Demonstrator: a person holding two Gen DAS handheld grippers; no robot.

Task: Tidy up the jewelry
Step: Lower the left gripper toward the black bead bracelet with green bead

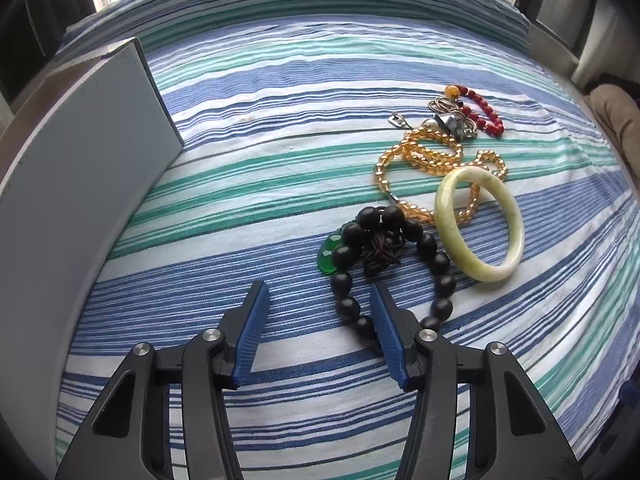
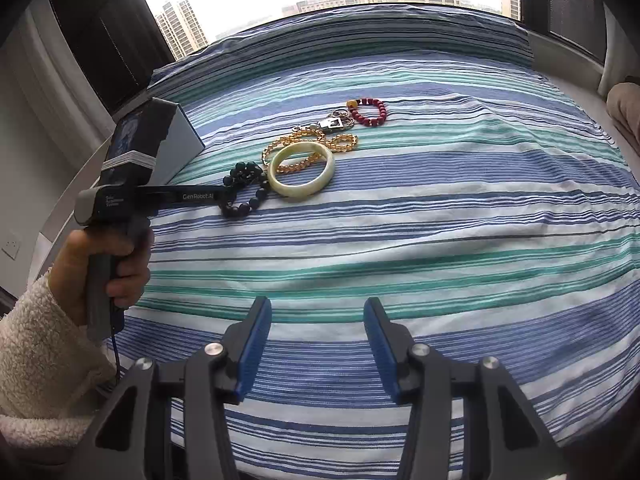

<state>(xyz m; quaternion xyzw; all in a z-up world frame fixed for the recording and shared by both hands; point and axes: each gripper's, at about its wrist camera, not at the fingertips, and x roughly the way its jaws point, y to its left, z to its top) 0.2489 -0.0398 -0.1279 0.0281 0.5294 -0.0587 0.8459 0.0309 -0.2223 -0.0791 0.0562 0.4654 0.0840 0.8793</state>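
Jewelry lies in a cluster on the striped bedspread (image 1: 280, 120). It holds a black bead bracelet (image 1: 428, 246) with a green stone (image 1: 328, 256), a pale jade bangle (image 1: 448, 220), an amber bead strand (image 1: 416, 152), a silver keyring clasp (image 1: 448, 120) and a red bead bracelet (image 1: 486, 114). My left gripper (image 1: 319, 286) hangs over the near end of the black bracelet. Several of its beads sit between the open blue pads, and the pads do not press on them. In the right wrist view the bangle (image 2: 296, 192) and black bracelet (image 2: 244, 210) lie far ahead. My right gripper (image 2: 317, 300) is open and holds nothing.
A grey-white box (image 1: 80, 160) stands on the bed left of the jewelry, also seen as the box (image 2: 188, 140) behind the left tool. A hand (image 2: 108, 256) in a fleecy sleeve holds that tool. A beige cushion (image 1: 616, 120) lies at the bed's right edge, with windows behind.
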